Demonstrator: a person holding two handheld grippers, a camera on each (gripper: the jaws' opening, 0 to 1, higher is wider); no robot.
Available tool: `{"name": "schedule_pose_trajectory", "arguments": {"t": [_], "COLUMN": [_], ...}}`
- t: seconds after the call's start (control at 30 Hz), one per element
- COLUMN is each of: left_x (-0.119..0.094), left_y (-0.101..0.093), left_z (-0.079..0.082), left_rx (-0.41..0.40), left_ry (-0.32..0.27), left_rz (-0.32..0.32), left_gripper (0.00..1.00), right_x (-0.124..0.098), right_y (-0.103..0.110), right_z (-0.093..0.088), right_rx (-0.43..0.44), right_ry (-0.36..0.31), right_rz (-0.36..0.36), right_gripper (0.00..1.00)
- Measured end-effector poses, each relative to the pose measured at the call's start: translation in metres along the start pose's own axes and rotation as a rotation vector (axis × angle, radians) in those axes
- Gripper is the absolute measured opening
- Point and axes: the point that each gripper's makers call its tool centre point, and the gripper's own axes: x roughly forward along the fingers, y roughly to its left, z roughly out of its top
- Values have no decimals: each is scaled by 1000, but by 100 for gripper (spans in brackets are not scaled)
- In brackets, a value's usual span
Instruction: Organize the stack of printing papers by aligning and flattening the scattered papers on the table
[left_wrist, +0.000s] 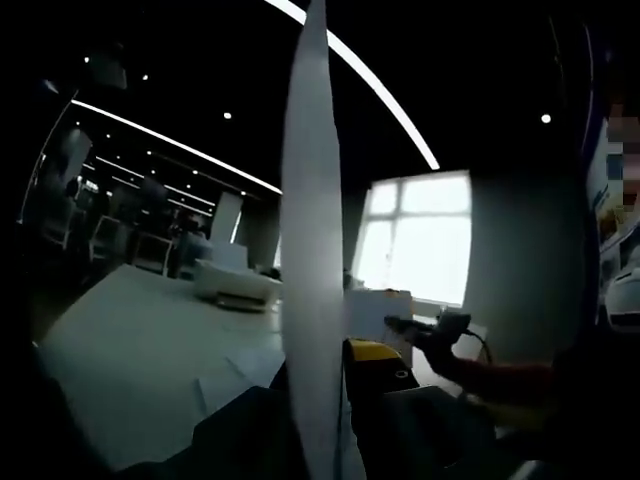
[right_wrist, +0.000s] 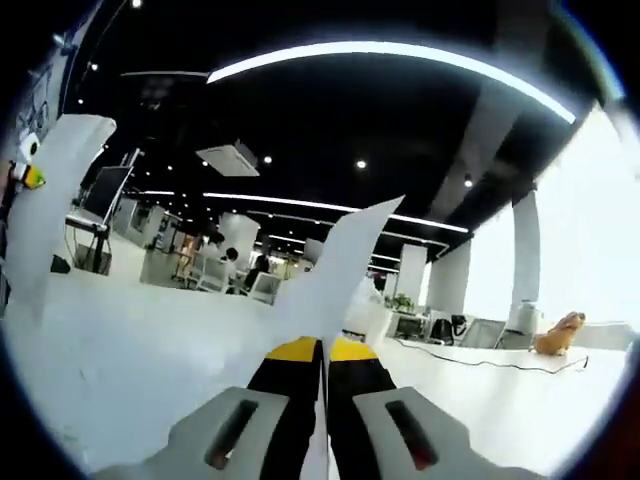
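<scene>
Edgewise, paper (left_wrist: 312, 250) hiding left tool (left_wrist: 335, 400).

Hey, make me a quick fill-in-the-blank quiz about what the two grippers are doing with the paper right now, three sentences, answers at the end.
1. The right gripper has its yellow-tipped fingers ____ on a sheet of paper.
2. In the left gripper view, the paper is seen edge-on, standing nearly ____.
3. The table under the sheets is ____ in colour.

Answers: shut; upright; white
</scene>
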Motion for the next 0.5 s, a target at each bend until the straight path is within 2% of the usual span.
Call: {"name": "schedule_pose_trajectory", "arguments": {"t": [0.3, 0.5], "left_x": [0, 0], "left_y": [3, 9], "left_z": [0, -4], "left_rx": [-67, -128], "left_ry": [-29, -44], "left_rz": [-9, -10], "left_gripper": [6, 6], "right_x": [4, 4], "right_y": [37, 57], "right_z": [52, 83], "right_rx": [-76, -39], "right_ry": [-86, -152], "right_rz": [71, 121], "right_gripper": [0, 0]}}
